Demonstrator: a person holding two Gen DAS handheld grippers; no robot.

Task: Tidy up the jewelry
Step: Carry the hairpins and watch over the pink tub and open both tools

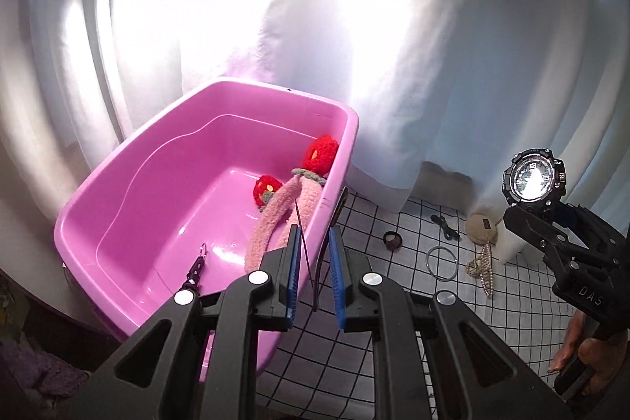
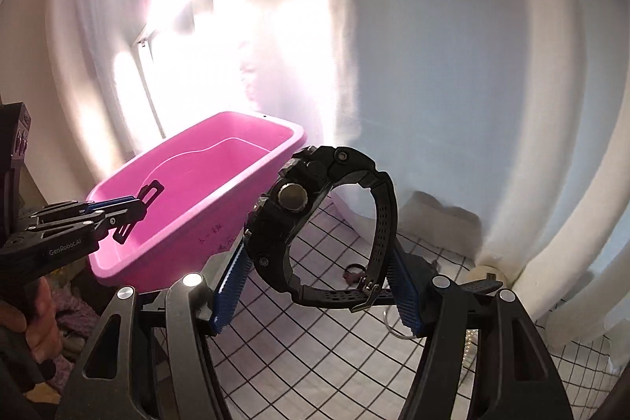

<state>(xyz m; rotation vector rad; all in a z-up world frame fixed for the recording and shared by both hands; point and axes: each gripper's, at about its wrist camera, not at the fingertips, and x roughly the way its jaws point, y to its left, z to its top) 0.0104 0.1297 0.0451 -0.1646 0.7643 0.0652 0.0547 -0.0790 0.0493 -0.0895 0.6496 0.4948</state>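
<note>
Right gripper (image 2: 315, 286): its blue pads (image 2: 405, 292) are pinching a black watch (image 2: 315, 219). One pad presses the watch body and the other presses the strap. The watch is up in the air, above the checked cloth (image 2: 299, 349).
Watch: its strap makes a closed loop with the buckle (image 2: 368, 288) low down. In the left view the watch (image 1: 533, 182) shows its round face and shines.
Left gripper (image 1: 315, 243): its blue pads (image 1: 293, 276) are a little apart, with a thin dark clip (image 1: 321, 254) hanging between them. I cannot tell if the pads press it. In the right view the clip (image 2: 138, 211) sticks out of the gripper over the tub.
Tub (image 1: 130, 160): pink plastic, just in front of the left gripper. Inside lie a fluffy pink band (image 1: 271, 223) with red flowers (image 1: 321, 152) and a small black clasp (image 1: 195, 270).
Cloth: on it lie a metal ring (image 1: 441, 262), a pearl clip (image 1: 482, 268), a dark hair tie (image 1: 392, 241), a black cord (image 1: 445, 226) and a round tan pad (image 1: 482, 228).
Behind: a white curtain (image 1: 453, 65) with bright light coming through.
</note>
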